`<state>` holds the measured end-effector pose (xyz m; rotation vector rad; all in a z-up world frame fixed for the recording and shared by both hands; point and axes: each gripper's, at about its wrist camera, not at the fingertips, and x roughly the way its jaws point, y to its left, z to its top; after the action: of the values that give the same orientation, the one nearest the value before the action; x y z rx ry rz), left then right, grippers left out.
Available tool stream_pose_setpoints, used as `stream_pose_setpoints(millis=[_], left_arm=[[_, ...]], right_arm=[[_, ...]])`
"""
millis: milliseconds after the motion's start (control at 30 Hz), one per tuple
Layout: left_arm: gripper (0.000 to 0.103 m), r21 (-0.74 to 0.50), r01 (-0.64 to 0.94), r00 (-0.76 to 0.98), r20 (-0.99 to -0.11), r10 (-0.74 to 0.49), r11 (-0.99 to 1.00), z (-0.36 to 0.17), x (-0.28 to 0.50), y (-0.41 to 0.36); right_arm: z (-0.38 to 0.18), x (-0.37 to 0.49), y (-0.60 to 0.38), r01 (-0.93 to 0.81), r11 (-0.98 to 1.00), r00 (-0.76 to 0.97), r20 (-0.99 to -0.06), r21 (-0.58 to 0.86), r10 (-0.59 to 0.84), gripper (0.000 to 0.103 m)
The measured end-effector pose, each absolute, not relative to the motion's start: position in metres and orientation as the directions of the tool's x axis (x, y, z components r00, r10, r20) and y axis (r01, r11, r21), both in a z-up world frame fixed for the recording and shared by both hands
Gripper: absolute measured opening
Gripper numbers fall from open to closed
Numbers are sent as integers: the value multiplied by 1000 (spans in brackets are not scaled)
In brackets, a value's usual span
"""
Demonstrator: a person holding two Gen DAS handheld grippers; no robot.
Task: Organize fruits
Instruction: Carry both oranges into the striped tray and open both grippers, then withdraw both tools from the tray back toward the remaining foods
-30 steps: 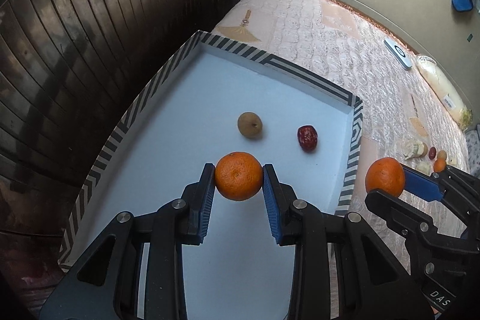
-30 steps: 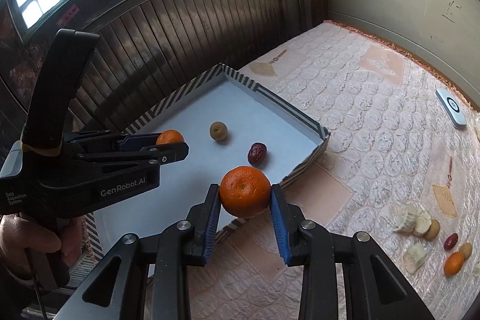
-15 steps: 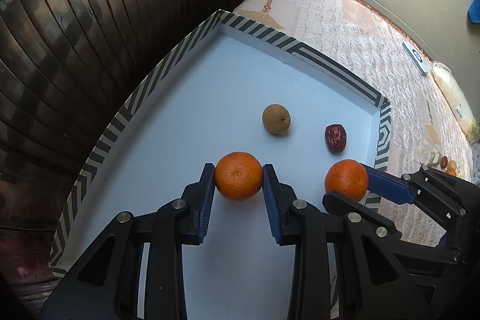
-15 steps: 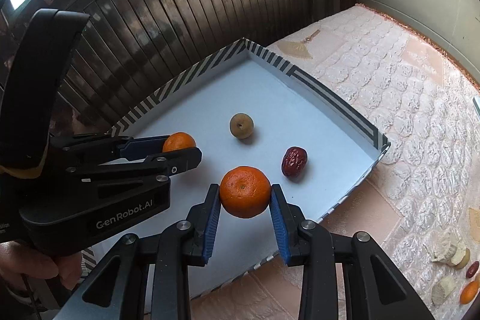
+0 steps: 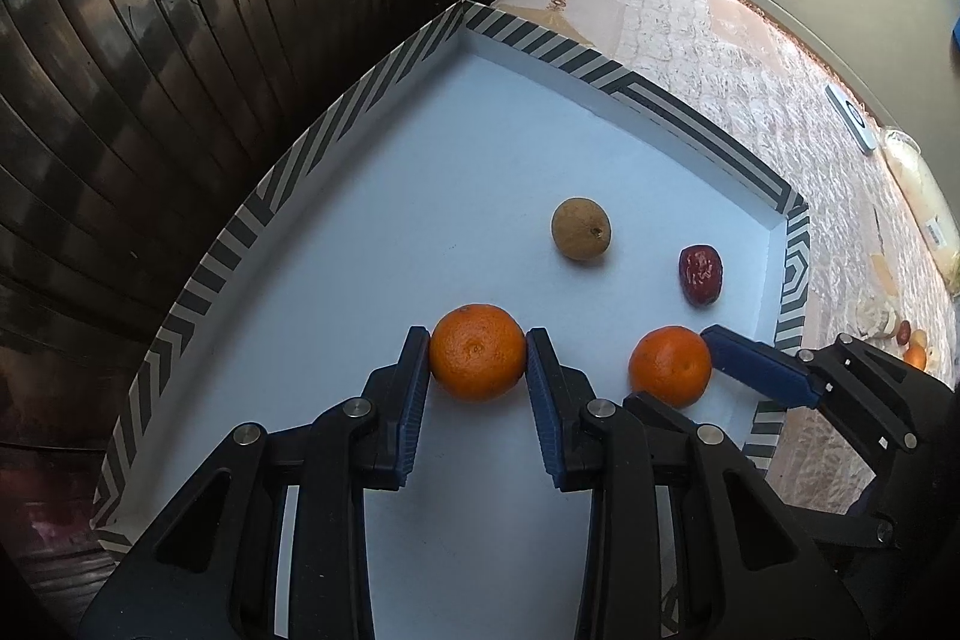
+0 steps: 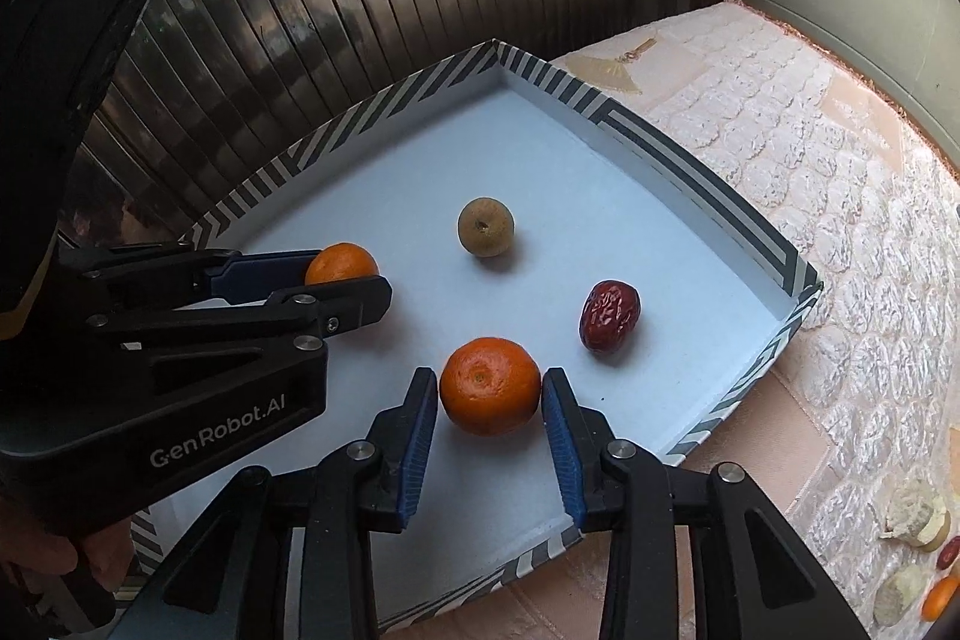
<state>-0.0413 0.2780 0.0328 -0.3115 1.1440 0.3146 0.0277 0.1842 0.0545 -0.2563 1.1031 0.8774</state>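
Observation:
A white tray (image 5: 336, 142) with a striped rim holds a brown round fruit (image 5: 581, 229) and a red date (image 5: 700, 274). My left gripper (image 5: 478, 358) is shut on an orange (image 5: 478, 349) low over the tray floor, pads pressing both its sides. In the right wrist view my right gripper (image 6: 489, 388) has its jaws opening. A second orange (image 6: 491, 385) rests on the tray floor (image 6: 600, 196) between them, with a thin gap at each pad. The date (image 6: 609, 316) lies just right of it. The left gripper (image 6: 348, 280) and its orange (image 6: 345, 262) sit to the left.
The tray lies on a quilted pink-and-white mattress cover (image 6: 810, 196). More small fruits and pale pieces (image 6: 918, 514) lie on it at the far right. A dark ribbed shutter (image 5: 180, 40) runs along the tray's left side. A white flat device (image 5: 852, 124) lies near the wall.
The right gripper carried its orange from over the mattress across the rim into the tray and lowered it; its jaws have parted from it. The left gripper sank slightly, still gripping.

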Motion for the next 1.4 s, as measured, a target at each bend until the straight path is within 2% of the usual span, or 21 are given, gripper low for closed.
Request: stream_pose_setpoints(millis=[167, 433, 467, 567, 600, 1400], left_arm=[[32, -108, -422, 381, -922, 68, 900, 35, -46, 282], [32, -88, -406, 435, -894, 108, 909, 64, -47, 264], [34, -85, -401, 442, -890, 112, 912, 67, -46, 260], [52, -66, -383, 457, -880, 127, 921, 75, -42, 245], [54, -59, -374, 465, -876, 131, 926, 78, -41, 239], [54, -57, -64, 543, -840, -13, 996, 92, 4, 93]], right_arm=[[65, 28, 172, -713, 655, 180, -836, 252, 518, 44], [87, 24, 144, -675, 693, 237, -815, 253, 529, 45], [89, 24, 140, -666, 702, 245, -815, 252, 525, 45], [93, 25, 125, -640, 729, 279, -811, 242, 515, 45], [94, 25, 120, -629, 738, 286, -811, 243, 511, 45], [106, 25, -53, -341, 914, 442, -821, 219, 362, 46]])
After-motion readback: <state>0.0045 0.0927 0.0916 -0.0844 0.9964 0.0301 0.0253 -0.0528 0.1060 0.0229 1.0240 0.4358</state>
